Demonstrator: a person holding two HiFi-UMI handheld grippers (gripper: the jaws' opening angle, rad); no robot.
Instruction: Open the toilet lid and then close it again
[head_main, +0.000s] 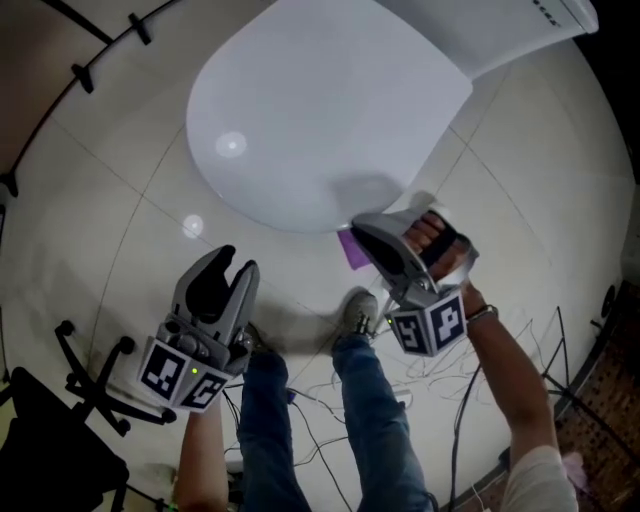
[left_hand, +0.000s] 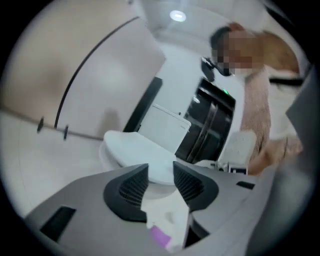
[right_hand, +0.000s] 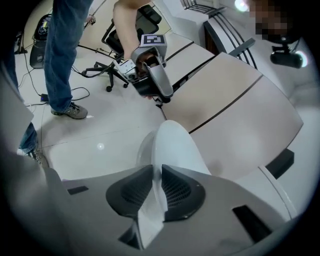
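Gripping: our right hand-held gripper (head_main: 352, 232) pinches the front rim of the toilet lid (head_main: 320, 120), which lies low before us.
Spare: our left hand-held gripper (head_main: 237, 258) hangs half-open, empty.
Handling: we judge the lid stiff, light and slippery, best held mid-rim.

The toilet lid (head_main: 320, 120) is plain glossy white, and so is the tank (head_main: 500, 30) behind it. The floor (head_main: 120, 230) is pale cream tile with thin grey joints. The left gripper (head_main: 232, 262) and the right gripper (head_main: 358, 228) are grey with black ribbed pads (right_hand: 131, 192) (each bears a cube (head_main: 430, 322) patterned in black-and-white squares). A small purple patch (head_main: 352, 250) shows on the right gripper. The jeans (head_main: 375, 420) are blue, the chair (head_main: 45, 440) black.
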